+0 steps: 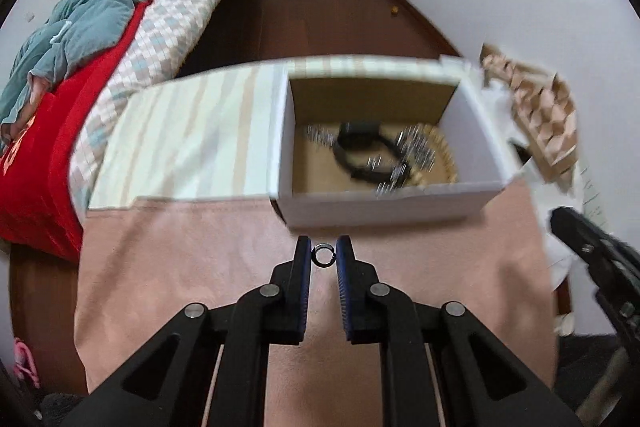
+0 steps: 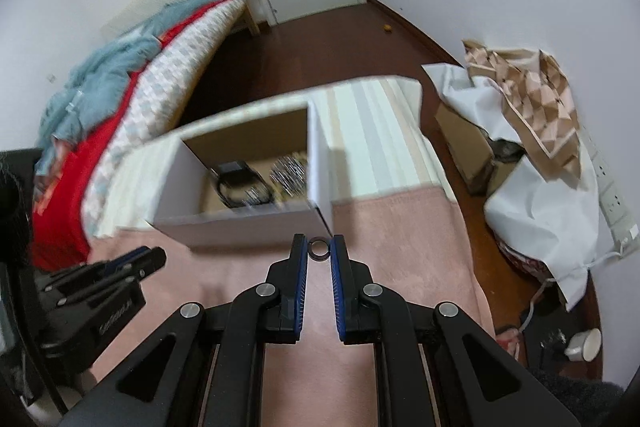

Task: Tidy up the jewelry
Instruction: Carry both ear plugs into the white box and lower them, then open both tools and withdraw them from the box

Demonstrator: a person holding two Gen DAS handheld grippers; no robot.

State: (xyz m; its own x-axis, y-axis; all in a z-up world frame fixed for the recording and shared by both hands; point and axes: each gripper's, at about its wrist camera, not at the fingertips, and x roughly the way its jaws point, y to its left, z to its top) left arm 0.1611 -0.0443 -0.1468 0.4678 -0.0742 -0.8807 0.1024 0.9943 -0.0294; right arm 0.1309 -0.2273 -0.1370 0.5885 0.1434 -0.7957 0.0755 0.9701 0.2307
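Ahead of both grippers sits the open white box [image 1: 384, 203], its near wall just beyond the fingertips, on a pink cloth [image 1: 192, 267] that spreads beneath and behind them; inside it, further ahead, lie a black band [image 1: 360, 151] and some sparkly pieces [image 1: 416, 151], too blurred to name more closely.

The left gripper [image 1: 323, 255] is clenched on a small silver ring [image 1: 322, 255], pinched edge to edge at the very tips; the right gripper [image 2: 319, 250] is likewise clamped on a dark ring [image 2: 319, 249], also held only at the tips, with the left tool off to its left, well apart.

The main risk, as I judge it, is a ring squirting out; each is a hard round thing held across its width by a sliver of pad, so a jolt or a slight loosening could flick it away onto the cloth or the dark floor, where it would be hard to find; a quick swing towards the box would make this likelier.

A second risk is clipping the near wall of the box with the fingertips, which could shove the light box or knock a ring loose; releasing short of the rim would drop the ring outside; the two tools could also collide if both go for the opening together.
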